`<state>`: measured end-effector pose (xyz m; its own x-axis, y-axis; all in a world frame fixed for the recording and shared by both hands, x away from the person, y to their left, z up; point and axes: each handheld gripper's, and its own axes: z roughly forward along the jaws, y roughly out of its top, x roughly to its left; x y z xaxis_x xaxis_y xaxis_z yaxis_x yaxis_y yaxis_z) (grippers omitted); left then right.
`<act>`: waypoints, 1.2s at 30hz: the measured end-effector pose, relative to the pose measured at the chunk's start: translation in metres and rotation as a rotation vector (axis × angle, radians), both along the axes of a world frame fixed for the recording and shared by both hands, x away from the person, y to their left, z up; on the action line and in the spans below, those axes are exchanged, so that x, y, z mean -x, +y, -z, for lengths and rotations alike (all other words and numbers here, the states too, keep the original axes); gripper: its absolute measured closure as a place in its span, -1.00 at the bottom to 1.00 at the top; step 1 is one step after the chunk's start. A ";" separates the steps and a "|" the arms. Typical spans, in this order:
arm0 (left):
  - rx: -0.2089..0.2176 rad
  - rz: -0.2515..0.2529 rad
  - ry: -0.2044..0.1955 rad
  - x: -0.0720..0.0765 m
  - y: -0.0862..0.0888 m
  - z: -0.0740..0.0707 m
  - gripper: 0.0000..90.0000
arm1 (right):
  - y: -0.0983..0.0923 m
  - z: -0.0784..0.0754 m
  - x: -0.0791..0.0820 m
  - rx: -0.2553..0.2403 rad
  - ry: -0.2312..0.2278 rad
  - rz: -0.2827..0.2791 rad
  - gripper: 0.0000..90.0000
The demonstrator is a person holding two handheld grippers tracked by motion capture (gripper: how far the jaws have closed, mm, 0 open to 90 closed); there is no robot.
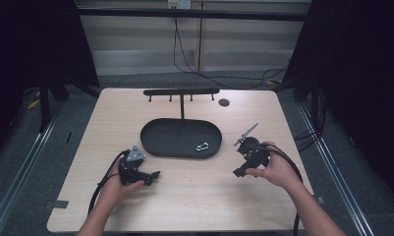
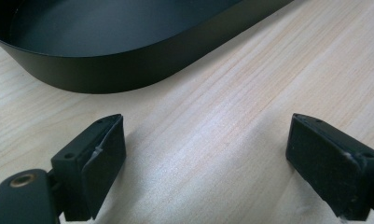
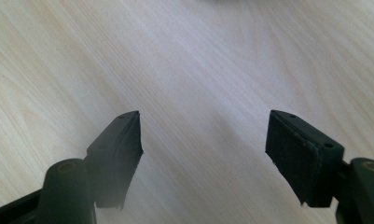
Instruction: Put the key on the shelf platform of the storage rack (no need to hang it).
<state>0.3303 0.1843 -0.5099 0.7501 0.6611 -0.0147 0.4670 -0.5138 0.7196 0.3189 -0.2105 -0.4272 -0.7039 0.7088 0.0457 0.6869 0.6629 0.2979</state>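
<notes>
A black oval tray lies in the middle of the light wooden table, with a small silver carabiner lying in its right end. My left gripper rests low near the table front left of the tray, held by a hand. In the left gripper view the left gripper stands open over bare wood, with the tray's wall just beyond. My right gripper is right of the tray, pointing down and to the left. The right gripper view shows the right gripper open, nothing between its jaws.
A black rack with several hooks stands behind the tray on a thin post. A small dark round disc lies at the back right of the table. Cables trail from both grippers toward the table's front edge.
</notes>
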 end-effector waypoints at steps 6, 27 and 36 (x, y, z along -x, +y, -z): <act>0.000 0.000 0.000 0.000 0.000 0.000 -0.74 | -0.006 0.005 0.006 0.015 0.014 -0.007 -0.41; 0.003 -0.001 0.002 0.000 0.000 0.000 -0.74 | -0.038 0.017 0.022 -0.002 0.018 0.048 -0.42; 0.003 -0.001 0.002 0.000 0.000 0.000 -0.74 | -0.048 0.022 0.028 0.001 0.022 0.057 -0.42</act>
